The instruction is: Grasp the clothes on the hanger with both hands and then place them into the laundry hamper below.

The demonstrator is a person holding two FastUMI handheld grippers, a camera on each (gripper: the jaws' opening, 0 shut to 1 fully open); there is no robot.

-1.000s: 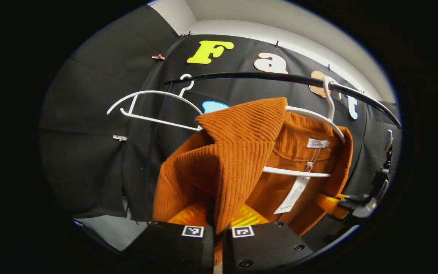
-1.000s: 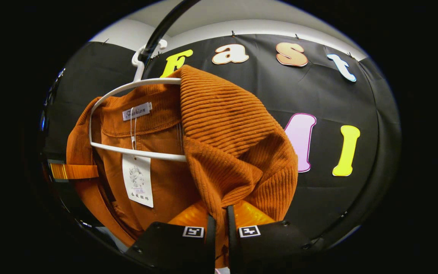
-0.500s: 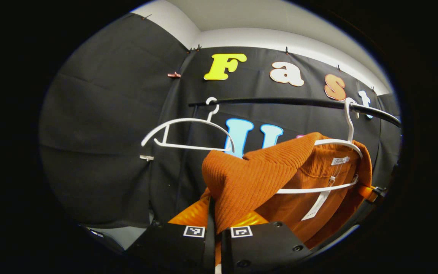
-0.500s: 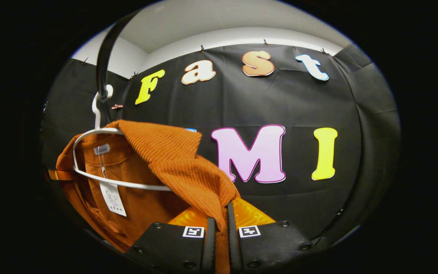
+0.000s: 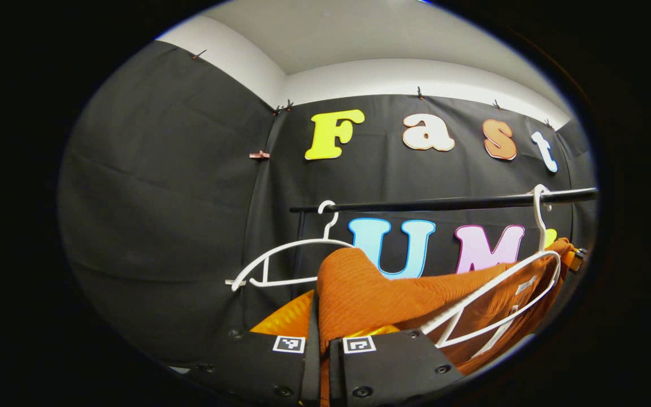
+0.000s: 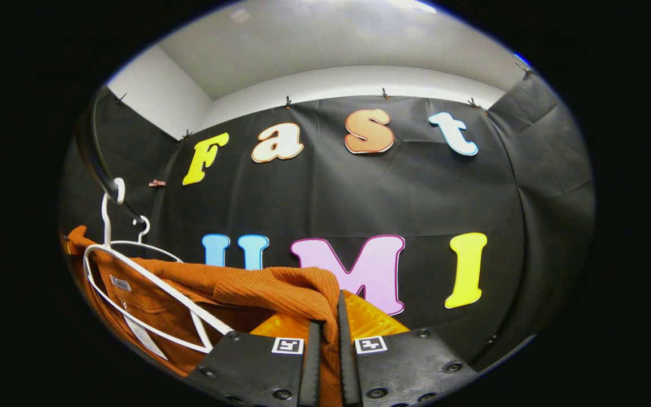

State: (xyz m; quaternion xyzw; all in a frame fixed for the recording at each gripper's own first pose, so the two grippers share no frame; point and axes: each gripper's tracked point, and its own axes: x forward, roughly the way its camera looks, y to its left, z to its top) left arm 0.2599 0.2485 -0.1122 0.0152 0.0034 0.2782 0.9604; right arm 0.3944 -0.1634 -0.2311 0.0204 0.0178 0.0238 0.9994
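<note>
A rust-orange ribbed garment (image 5: 393, 294) is stretched between both grippers, with its collar part by a white hanger (image 5: 500, 299) hooked on a black rail (image 5: 444, 203). My left gripper (image 5: 321, 328) is shut on one fold of the cloth at the bottom of the left gripper view. In the right gripper view the same garment (image 6: 257, 288) spreads leftward to the white hanger (image 6: 150, 288), and my right gripper (image 6: 325, 333) is shut on its other end. The hanger now lies partly over the cloth, tilted.
An empty white hanger (image 5: 286, 263) hangs on the rail to the left of the garment, seen too as the empty hanger (image 6: 142, 226) behind the loaded one. The black cloth wall closes the back and sides.
Both grippers have dropped and pulled outward, each still gripping the garment. The cloth has slid down off the hanger's shoulders and the rail now sits higher in both views.
</note>
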